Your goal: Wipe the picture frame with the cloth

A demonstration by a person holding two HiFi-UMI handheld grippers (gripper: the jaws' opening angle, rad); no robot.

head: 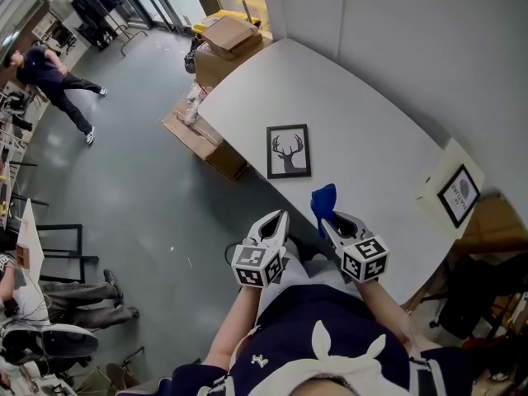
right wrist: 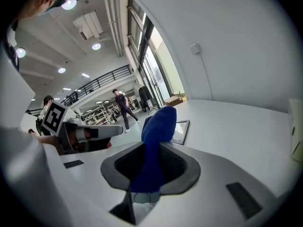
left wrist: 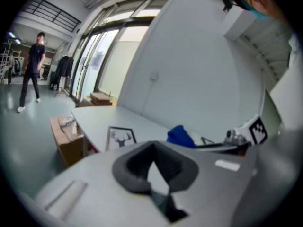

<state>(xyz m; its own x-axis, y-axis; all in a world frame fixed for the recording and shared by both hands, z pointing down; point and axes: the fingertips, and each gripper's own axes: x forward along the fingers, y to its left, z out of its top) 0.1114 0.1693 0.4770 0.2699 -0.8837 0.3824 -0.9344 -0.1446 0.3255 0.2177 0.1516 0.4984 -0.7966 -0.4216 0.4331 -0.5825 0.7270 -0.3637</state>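
A black picture frame [head: 289, 151] with a deer print lies flat on the white table [head: 363, 130]. It also shows in the left gripper view as the frame [left wrist: 120, 137] and in the right gripper view as the frame [right wrist: 180, 131]. My right gripper [head: 332, 221] is shut on a blue cloth [head: 323, 200], which stands up from its jaws just short of the frame. The cloth [right wrist: 156, 141] fills the jaw mouth of the right gripper [right wrist: 150, 176]. My left gripper [head: 276, 221] hangs beside the table's near edge, shut and holding nothing. The left gripper [left wrist: 154, 167] sees the cloth [left wrist: 180, 136] to its right.
A second small framed picture [head: 459, 193] leans at the table's right end by the wall. Cardboard boxes [head: 228, 38] stand beyond the far end, and more boxes [head: 198, 134] lie on the floor beside the table. A person [head: 51, 77] walks across the far floor.
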